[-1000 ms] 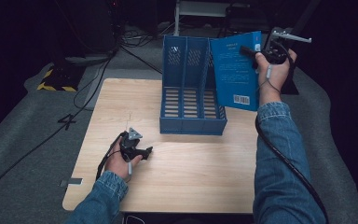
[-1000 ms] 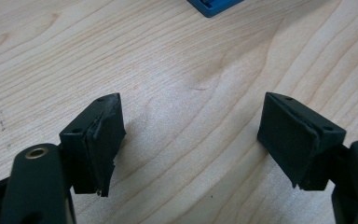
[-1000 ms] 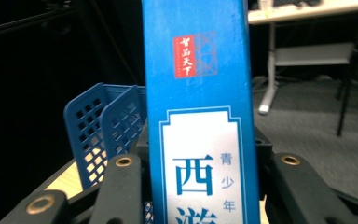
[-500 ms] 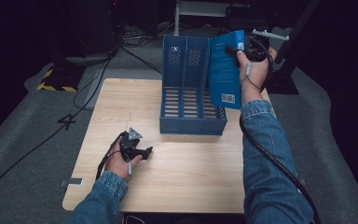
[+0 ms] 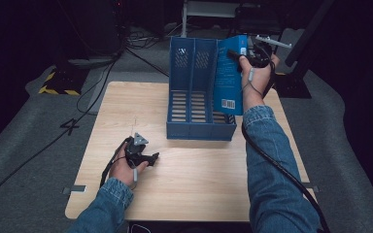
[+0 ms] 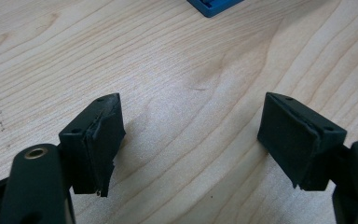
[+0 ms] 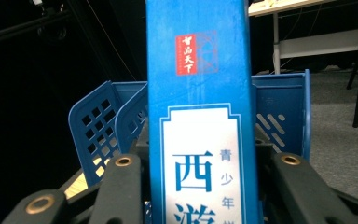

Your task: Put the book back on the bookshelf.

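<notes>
Seen from above, a person in denim sleeves reaches over a light wooden worktop point(image 5: 199, 184). Nearest, the left gripper point(image 5: 148, 158) rests low on the bare wood near the front left, its jaws spread wide apart with nothing between them. Farther back stands a blue plastic magazine file rack point(image 5: 194, 92) with slotted compartments, at the far middle of the worktop. Farthest, the right gripper point(image 5: 245, 57) is raised above the rack's right side and clamps a blue book point(image 5: 229, 73) by its upper part. The book hangs upright over the right compartment, barcode facing the person; its spine carries Chinese characters.
</notes>
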Demonstrator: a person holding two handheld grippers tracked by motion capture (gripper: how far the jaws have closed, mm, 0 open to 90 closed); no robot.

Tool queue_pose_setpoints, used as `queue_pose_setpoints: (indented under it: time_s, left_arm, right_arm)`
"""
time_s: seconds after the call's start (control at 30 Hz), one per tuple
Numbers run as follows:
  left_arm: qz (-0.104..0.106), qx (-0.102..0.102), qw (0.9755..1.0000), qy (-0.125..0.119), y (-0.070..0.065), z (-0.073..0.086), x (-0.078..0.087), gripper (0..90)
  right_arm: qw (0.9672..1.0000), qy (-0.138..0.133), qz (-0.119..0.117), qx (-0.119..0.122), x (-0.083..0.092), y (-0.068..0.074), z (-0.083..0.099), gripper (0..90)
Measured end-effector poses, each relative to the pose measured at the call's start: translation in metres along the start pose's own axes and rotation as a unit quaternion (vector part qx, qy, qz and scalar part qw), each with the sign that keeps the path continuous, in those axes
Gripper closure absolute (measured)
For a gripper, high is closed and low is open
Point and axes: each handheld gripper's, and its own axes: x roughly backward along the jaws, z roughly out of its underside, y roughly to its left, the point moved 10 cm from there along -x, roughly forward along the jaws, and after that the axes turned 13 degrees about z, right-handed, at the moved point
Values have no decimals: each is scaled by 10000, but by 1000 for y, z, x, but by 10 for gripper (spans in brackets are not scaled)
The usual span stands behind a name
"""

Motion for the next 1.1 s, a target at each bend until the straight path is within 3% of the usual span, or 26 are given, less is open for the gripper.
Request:
queue_pose_setpoints:
  time_s: [0.3,0.57,0.8,0.9,1.1]
  left_arm:
    - [-5,-8,10000,9,0,0,0,222]
    - [-8,-25,10000,10,0,0,0,219]
    - [9,-13,10000,6,0,0,0,218]
    - [6,-15,10000,7,0,0,0,217]
    - [10,-14,10000,-2,0,0,-1,217]
  right_arm:
    - [9994,312,134,-88,-14,-3,23,610]
    - [9993,236,273,-59,-13,-2,20,611]
    - [9988,-146,447,155,-1,3,8,611]
    - [9978,-200,616,105,-1,-1,5,611]
    - [9981,-179,581,103,-5,0,10,610]
